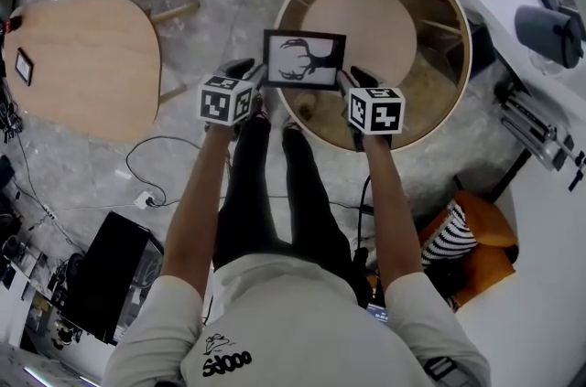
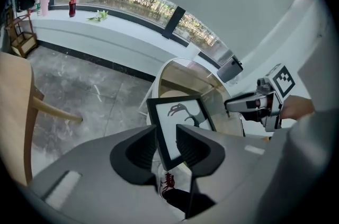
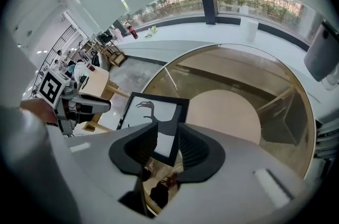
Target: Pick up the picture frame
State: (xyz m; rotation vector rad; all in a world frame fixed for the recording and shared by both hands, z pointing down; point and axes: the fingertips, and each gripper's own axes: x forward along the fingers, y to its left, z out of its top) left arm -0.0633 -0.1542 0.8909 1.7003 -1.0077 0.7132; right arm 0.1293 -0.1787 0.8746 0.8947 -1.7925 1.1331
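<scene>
The picture frame (image 1: 305, 59) is black, with a dark bird or antler silhouette on white. It sits face up at the near rim of the round glass-topped table (image 1: 462, 56). My left gripper (image 1: 259, 79) is at its left edge and my right gripper (image 1: 348, 81) at its right edge. In the left gripper view the frame (image 2: 183, 114) has its corner between the jaws of the left gripper (image 2: 167, 141), which stand wider than the frame's thickness. The right gripper view shows the same: the frame (image 3: 153, 114) lies loosely in the gap of the right gripper (image 3: 168, 141).
A pale wooden chair seat (image 1: 87, 65) with a small dark frame (image 1: 23, 65) on it stands at the left. On the floor are a black box (image 1: 105, 275) and a cable (image 1: 146, 166). An orange and striped cushion (image 1: 467, 239) lies at the right. My legs stand against the table.
</scene>
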